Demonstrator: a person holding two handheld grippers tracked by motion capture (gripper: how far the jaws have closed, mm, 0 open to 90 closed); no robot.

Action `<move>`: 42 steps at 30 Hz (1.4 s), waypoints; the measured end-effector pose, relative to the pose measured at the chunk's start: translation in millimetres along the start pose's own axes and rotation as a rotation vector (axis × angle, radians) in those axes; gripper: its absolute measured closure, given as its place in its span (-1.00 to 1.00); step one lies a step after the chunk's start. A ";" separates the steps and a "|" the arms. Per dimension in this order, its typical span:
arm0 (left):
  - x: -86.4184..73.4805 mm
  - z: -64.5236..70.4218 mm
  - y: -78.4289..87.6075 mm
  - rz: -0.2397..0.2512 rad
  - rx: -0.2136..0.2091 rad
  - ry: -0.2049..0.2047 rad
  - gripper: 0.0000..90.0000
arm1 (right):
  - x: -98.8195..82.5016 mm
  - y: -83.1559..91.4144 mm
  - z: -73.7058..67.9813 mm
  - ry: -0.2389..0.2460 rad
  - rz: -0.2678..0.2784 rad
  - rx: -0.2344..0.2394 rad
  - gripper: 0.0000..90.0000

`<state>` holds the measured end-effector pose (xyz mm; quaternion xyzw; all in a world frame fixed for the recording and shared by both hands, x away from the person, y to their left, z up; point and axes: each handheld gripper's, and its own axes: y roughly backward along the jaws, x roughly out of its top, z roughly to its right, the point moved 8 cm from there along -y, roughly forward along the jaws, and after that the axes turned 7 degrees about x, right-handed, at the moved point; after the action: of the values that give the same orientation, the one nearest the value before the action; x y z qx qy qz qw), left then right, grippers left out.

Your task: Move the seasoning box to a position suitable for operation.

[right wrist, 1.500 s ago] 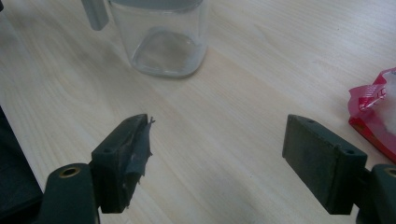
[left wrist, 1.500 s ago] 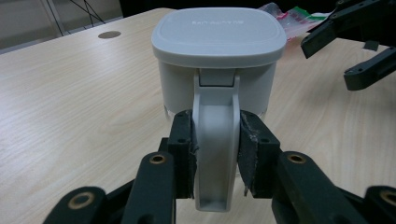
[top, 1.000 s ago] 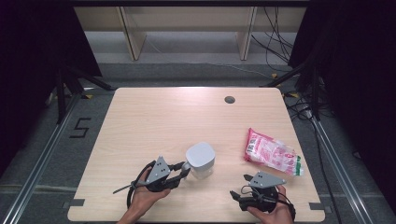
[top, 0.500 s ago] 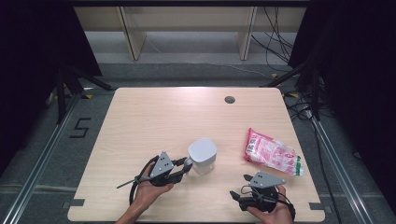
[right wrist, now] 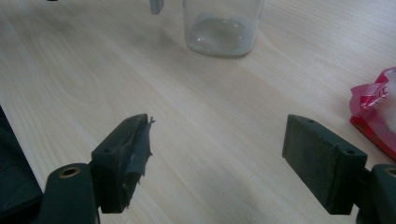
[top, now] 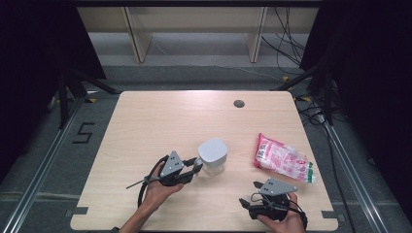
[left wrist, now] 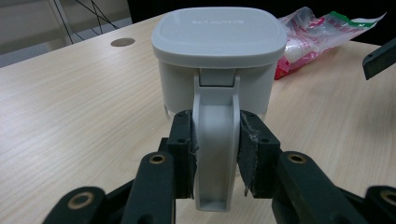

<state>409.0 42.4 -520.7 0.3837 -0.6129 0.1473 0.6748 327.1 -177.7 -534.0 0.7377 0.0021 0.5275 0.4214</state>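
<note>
Left gripper (top: 194, 167) clamps the handle (left wrist: 215, 140) of a lidded jug (top: 213, 156) standing near the table's (top: 160, 121) front edge

Right gripper (right wrist: 217, 158) rests at the front right, jaws wide apart and holding nothing; a red and white bag (top: 283, 158) lies to the jug's right

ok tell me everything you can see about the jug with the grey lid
The jug stands upright on the table, near its front edge and left of the pink bag. It has a clear, seemingly empty body, a pale grey rounded-square lid and a grey strap handle. The left gripper clamps that handle between its pads.
</note>
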 end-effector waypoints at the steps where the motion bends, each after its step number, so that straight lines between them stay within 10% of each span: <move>1: 0.1 -1.0 -0.6 0.002 0.000 -0.001 0.51 | 0.0 0.0 0.0 -0.001 0.000 -0.001 -0.46; 14: -3.5 -37.7 -13.5 -0.001 0.116 0.028 0.47 | -0.3 -0.1 0.4 -0.002 -0.002 -0.002 -0.46; 42: -1.7 -42.7 -23.5 0.010 0.082 0.093 0.33 | -0.4 0.9 2.3 0.002 -0.001 0.001 -0.46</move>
<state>454.9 57.1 -528.3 0.4007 -0.5764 0.1930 0.6856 328.3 -179.8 -533.9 0.7374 0.0033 0.5280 0.4213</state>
